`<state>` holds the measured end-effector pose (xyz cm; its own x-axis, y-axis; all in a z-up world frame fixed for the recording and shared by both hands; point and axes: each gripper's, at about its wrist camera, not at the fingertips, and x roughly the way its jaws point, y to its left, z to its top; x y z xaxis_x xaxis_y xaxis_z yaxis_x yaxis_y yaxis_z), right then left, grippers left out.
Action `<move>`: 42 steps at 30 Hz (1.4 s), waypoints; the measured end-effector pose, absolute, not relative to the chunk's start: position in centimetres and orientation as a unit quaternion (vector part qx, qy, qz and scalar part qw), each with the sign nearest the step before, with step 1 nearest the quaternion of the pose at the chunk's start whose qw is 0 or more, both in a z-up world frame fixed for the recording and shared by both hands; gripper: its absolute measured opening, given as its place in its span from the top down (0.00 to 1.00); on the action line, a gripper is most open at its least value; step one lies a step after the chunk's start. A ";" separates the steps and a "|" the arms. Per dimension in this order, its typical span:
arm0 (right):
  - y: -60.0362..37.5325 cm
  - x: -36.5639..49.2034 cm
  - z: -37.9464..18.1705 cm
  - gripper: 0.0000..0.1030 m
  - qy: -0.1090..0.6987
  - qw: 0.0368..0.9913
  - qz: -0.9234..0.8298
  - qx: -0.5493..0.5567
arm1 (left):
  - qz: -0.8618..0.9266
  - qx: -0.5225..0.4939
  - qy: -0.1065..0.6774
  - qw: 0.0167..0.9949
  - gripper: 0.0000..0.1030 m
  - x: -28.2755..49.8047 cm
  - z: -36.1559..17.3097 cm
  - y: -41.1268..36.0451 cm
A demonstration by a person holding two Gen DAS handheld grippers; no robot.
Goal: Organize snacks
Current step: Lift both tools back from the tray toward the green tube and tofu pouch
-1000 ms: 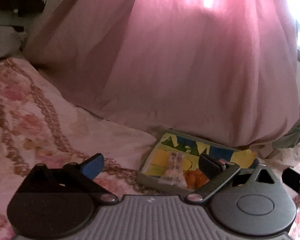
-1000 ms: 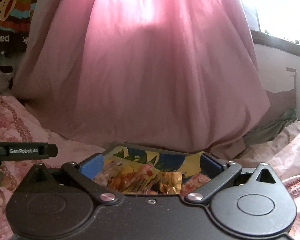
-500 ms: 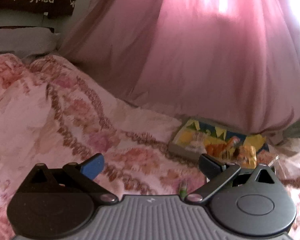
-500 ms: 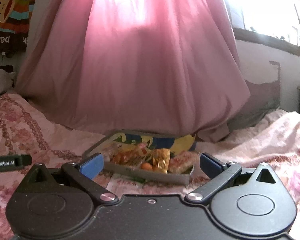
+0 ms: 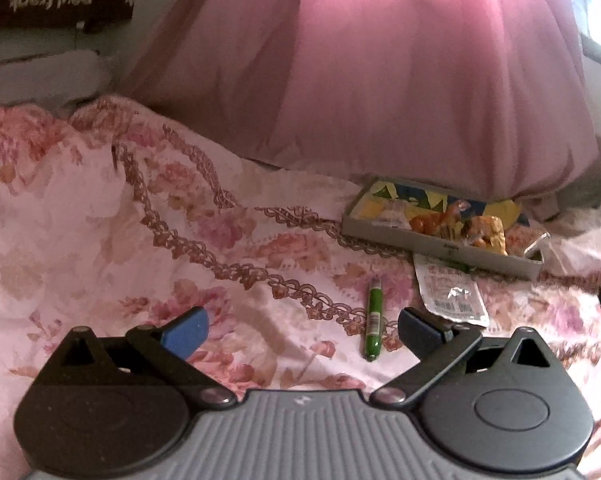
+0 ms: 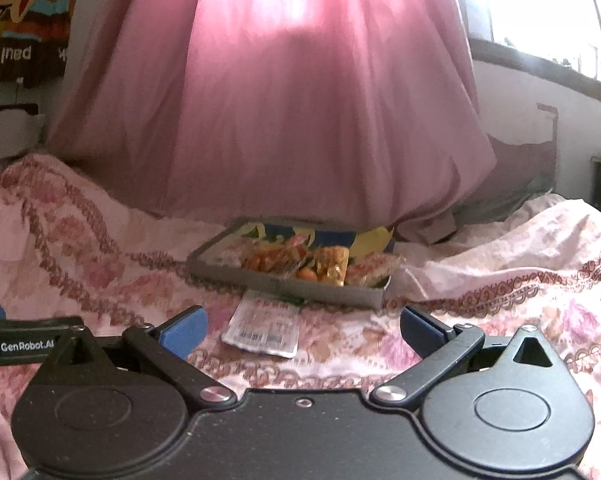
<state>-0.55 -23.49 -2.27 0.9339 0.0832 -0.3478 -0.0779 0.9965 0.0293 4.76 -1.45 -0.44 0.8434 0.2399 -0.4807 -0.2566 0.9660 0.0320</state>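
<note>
Pink flowers cover the bedspread under both cameras.

In the left wrist view, a green stick snack lies on the bed. Only this view shows it. Its long side runs almost straight away from the camera, with the far tip leaning a little right. It sits just inside the right finger of the left gripper. That gripper is spread wide and holds nothing, low over the bed. A clear flat snack packet lies just right of the stick. Behind it is the grey snack tray, seen from a slant, with wrapped snacks inside. A pink curtain hangs behind.

In the right wrist view, the right gripper is also spread wide with nothing in it, level and pointing at the tray. The packet lies between its fingers and touches the tray's front wall. A gold wrapper shows in the tray. The left gripper's arm pokes in at the left edge.
</note>
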 end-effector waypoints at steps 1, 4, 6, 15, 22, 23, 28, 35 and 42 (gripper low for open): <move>-23.3 -0.6 -2.4 0.01 0.182 0.982 0.042 0.004 | 0.130 -0.011 0.247 0.960 0.00 4.6 -0.4 -1.6; -22.9 -0.3 -2.9 0.01 0.198 0.979 0.041 -0.011 | 0.133 0.001 0.253 0.958 0.00 4.7 -0.5 -2.0; -22.7 0.0 -3.2 0.01 0.210 0.977 0.039 -0.016 | 0.137 0.003 0.260 0.956 0.00 4.9 -0.6 -2.0; -22.2 1.2 -4.3 0.01 0.246 0.968 0.042 -0.029 | 0.141 -0.007 0.305 0.942 0.00 6.3 -1.3 -1.3; -22.2 3.2 -4.8 0.01 0.271 0.959 0.062 -0.055 | 0.119 -0.022 0.360 0.925 0.00 8.6 -2.2 -0.5; -22.2 3.5 -4.9 0.01 0.273 0.958 0.065 -0.054 | 0.117 -0.024 0.363 0.924 0.00 9.0 -2.2 -0.4; -21.8 5.2 -4.9 0.01 0.261 0.958 0.082 -0.091 | 0.101 -0.032 0.386 0.916 0.00 11.1 -2.7 0.1; -21.6 8.3 -5.7 0.01 0.243 0.955 0.086 -0.148 | 0.092 0.018 0.390 0.916 0.00 14.6 -3.0 0.1; -20.5 9.7 -7.4 0.01 0.219 0.955 0.097 -0.176 | 0.081 0.039 0.392 0.915 0.00 17.7 -3.4 -0.5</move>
